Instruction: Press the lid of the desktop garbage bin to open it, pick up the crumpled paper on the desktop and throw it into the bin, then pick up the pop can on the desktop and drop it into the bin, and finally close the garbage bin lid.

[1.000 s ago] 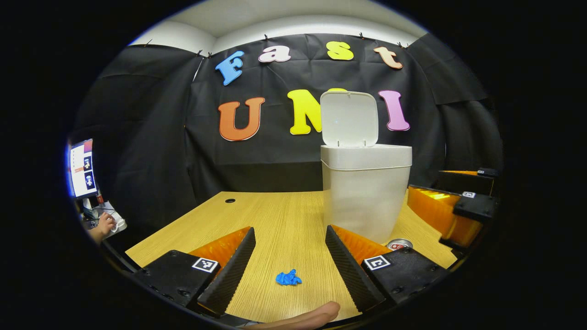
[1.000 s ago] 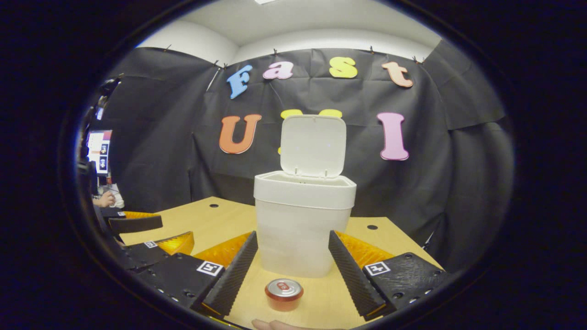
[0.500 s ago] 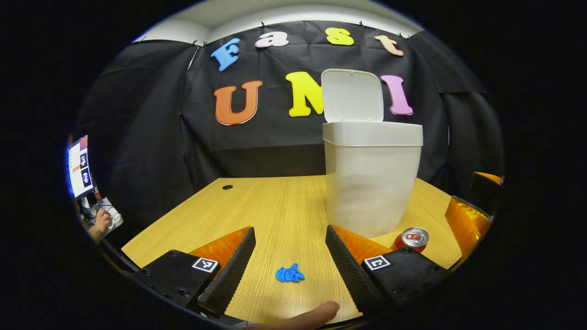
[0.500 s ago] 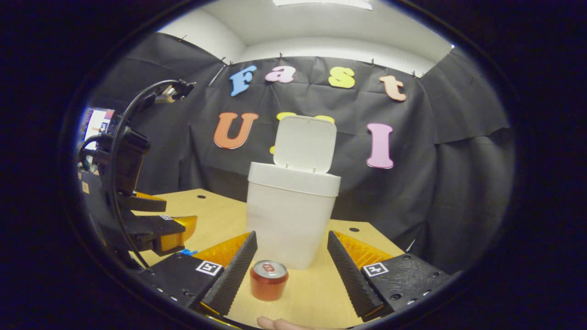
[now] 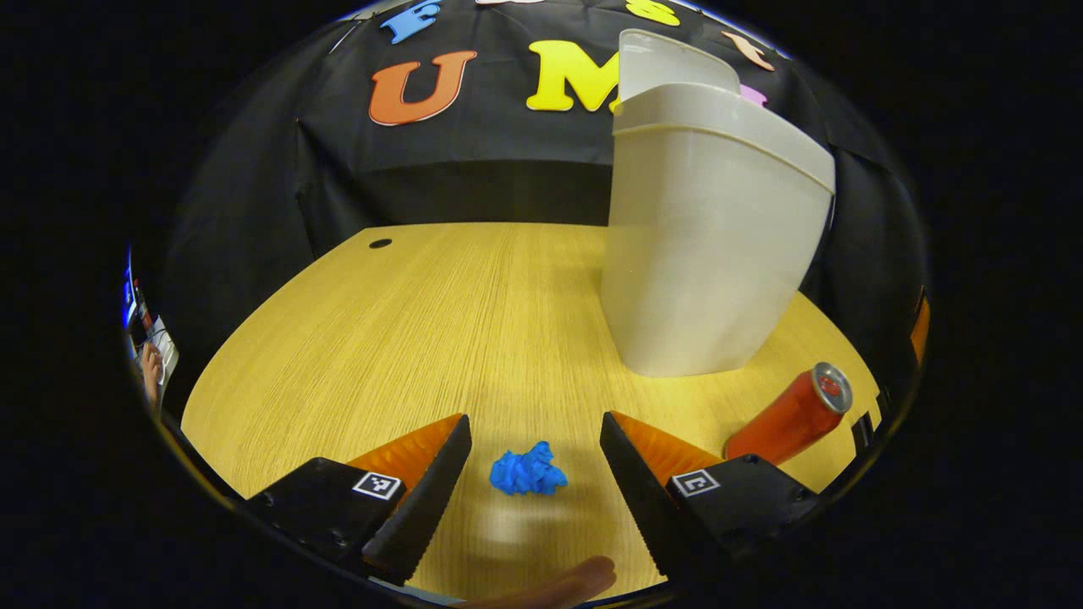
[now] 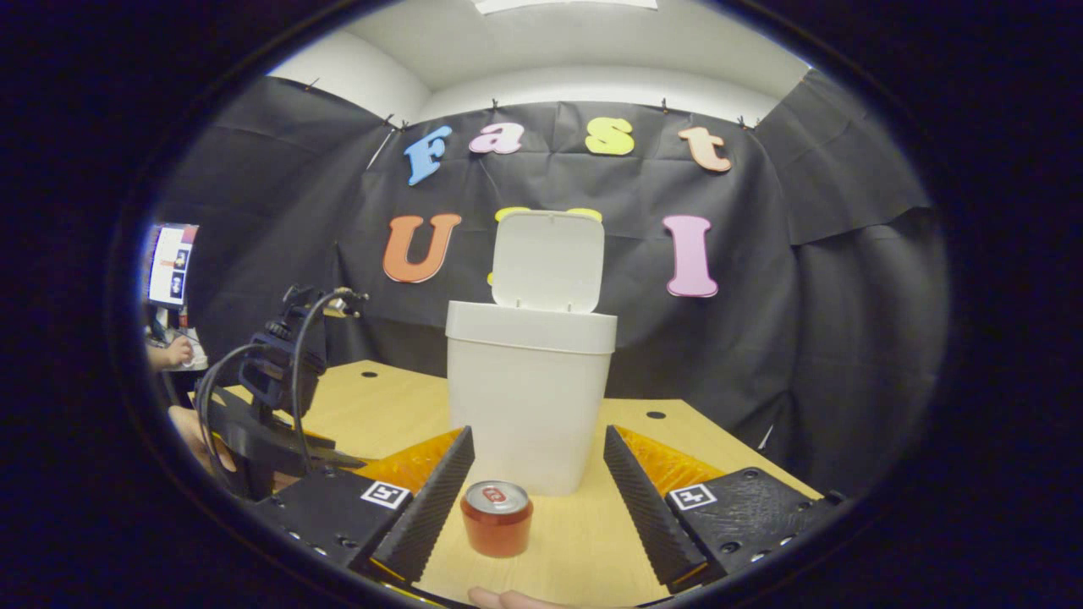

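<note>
In the left gripper view the left tool is spread wide, its two fingers low over the desk with nothing pinched between them. The crumpled paper, a small blue wad, lies on the wood in the gap between those fingers, touching neither. A fingertip of the holding hand shows at the bottom edge. Beyond the paper and to the right stands the garbage bin, pale and tapering toward its base, with its lid raised behind the rim. The pop can stands upright on the desk just beside the bin's base, near the right finger of this tool but apart from it. A round hole sits in the far left part of the desk.

In the right gripper view the right tool is also spread wide and holds nothing. The pop can stands between its fingers, nearer the left one, though whether it touches that finger I cannot tell. Just behind the can rises the garbage bin, its lid upright and open. Farther left, the left tool with its looping cable hangs low over the desk, a hand holding it. At the far left edge a screen glows, and another person's hand rests near it.
</note>
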Demonstrator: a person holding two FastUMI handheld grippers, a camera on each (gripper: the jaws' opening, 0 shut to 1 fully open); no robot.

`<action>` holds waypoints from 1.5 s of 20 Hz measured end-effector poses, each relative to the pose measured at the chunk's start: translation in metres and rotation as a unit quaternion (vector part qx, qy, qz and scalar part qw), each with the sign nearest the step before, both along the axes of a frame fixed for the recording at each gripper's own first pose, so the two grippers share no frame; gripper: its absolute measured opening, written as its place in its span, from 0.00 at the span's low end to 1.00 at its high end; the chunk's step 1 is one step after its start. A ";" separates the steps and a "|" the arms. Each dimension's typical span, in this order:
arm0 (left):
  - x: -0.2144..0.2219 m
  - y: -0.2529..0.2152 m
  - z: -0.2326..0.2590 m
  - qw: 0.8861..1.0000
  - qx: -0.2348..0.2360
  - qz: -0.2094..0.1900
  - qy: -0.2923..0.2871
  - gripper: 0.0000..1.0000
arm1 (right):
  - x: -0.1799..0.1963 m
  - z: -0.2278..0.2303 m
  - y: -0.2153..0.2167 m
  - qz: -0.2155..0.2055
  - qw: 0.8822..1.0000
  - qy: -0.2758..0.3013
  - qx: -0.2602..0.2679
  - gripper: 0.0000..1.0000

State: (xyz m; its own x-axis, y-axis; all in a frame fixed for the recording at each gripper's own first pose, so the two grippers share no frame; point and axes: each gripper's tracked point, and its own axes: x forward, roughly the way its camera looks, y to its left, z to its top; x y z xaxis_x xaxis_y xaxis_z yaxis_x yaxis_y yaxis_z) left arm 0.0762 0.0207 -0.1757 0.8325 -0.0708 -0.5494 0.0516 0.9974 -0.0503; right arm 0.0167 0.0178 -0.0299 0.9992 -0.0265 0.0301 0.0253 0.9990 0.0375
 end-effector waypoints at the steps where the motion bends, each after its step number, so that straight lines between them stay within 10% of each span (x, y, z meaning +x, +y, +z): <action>1: 0.000 0.004 -0.005 1.000 0.004 0.006 0.014 1.00 | -0.001 -0.002 0.001 -0.001 1.000 0.002 -0.005 0.98; 11: 0.000 -0.023 -0.006 0.994 -0.018 -0.073 0.084 0.89 | -0.001 -0.021 0.011 -0.004 0.999 0.037 -0.010 0.95; 20: 0.039 -0.023 0.053 0.995 -0.008 -0.060 0.073 0.51 | 0.012 -0.084 0.034 0.011 0.988 0.152 0.015 0.95; 30: 0.109 -0.030 0.166 0.997 -0.003 -0.055 0.051 0.34 | 0.031 -0.141 0.037 0.019 0.968 0.246 0.052 0.96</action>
